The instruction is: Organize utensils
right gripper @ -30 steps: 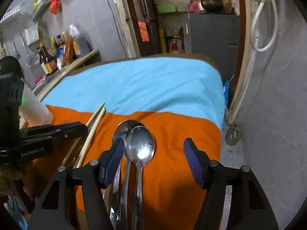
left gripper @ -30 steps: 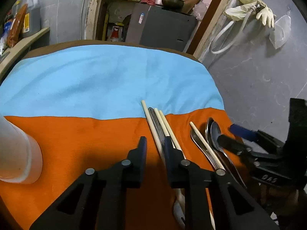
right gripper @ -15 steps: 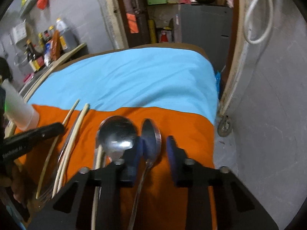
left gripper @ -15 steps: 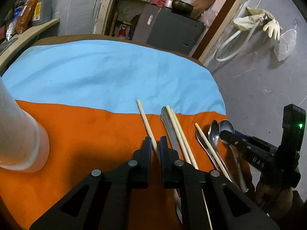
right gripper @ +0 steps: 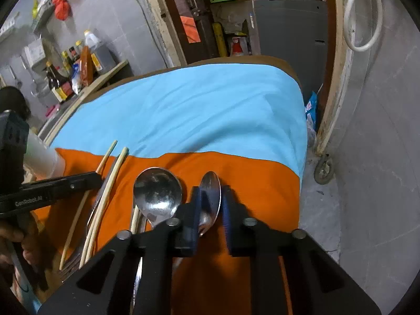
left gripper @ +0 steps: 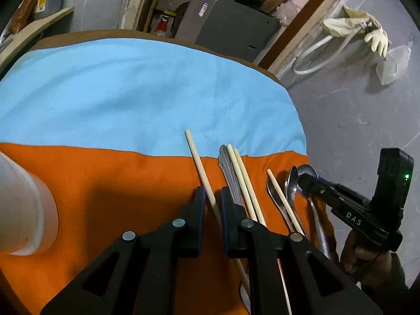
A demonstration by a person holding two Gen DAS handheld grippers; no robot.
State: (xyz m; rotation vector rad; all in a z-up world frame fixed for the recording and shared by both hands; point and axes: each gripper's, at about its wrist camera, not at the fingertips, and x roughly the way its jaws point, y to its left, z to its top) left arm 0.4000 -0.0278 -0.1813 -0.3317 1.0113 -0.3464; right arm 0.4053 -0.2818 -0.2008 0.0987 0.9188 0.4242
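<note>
Two hand-held grippers work side by side over a desk draped in blue and orange cloth, each pinching one piece, probably to lift it clear of the loose pile for sorting. The left hand-held gripper is pressed onto a single wooden chopstick. The right hand-held gripper has just been closing and now pinches the small spoon at its bowl. Counted on the orange cloth: four chopsticks, at least two spoons, including a larger spoon just beside, and a fork. A white cup stands at the left, perhaps the holder.
</note>
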